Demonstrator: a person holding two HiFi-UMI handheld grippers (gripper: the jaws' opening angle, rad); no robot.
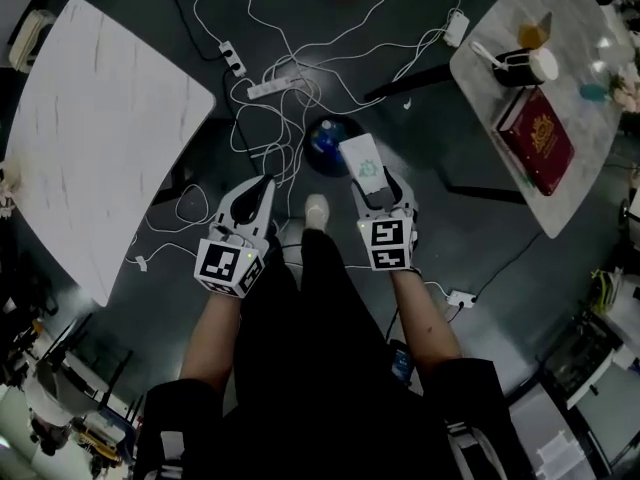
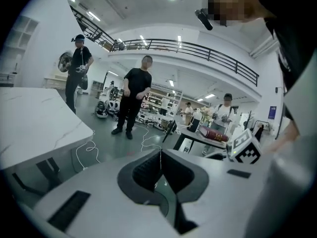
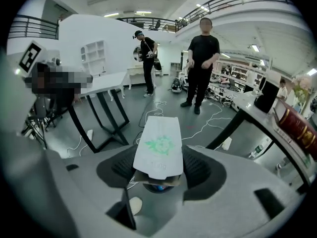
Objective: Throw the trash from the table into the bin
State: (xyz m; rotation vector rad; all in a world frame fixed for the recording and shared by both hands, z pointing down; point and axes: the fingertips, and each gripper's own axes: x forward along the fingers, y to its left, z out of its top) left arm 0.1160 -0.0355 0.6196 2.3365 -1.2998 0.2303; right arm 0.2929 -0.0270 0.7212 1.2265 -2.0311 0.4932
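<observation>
Carton (image 1: 362, 161) pinched in the right gripper (image 1: 378, 190) hangs above the floor bin (image 1: 322, 140), not yet dropped; left gripper (image 1: 264, 186) closed, empty; cup (image 1: 538, 65) awaits on table (image 1: 500, 13).

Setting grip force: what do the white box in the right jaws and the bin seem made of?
White box: likely thin matte cardboard; flat printed panel, folded flap. Bin: perhaps glossy plastic; dark blue with bright glints, uncertain.

paper box (image 3: 159, 145): white card, smooth, matt
bin (image 1: 326, 144): dark blue, shiny
table top (image 1: 100, 118): white, stone look, smooth
floor (image 1: 420, 158): grey, shiny
right gripper (image 3: 159, 168): grey matt plastic, ribbed black pads (image 3: 196, 167)
</observation>
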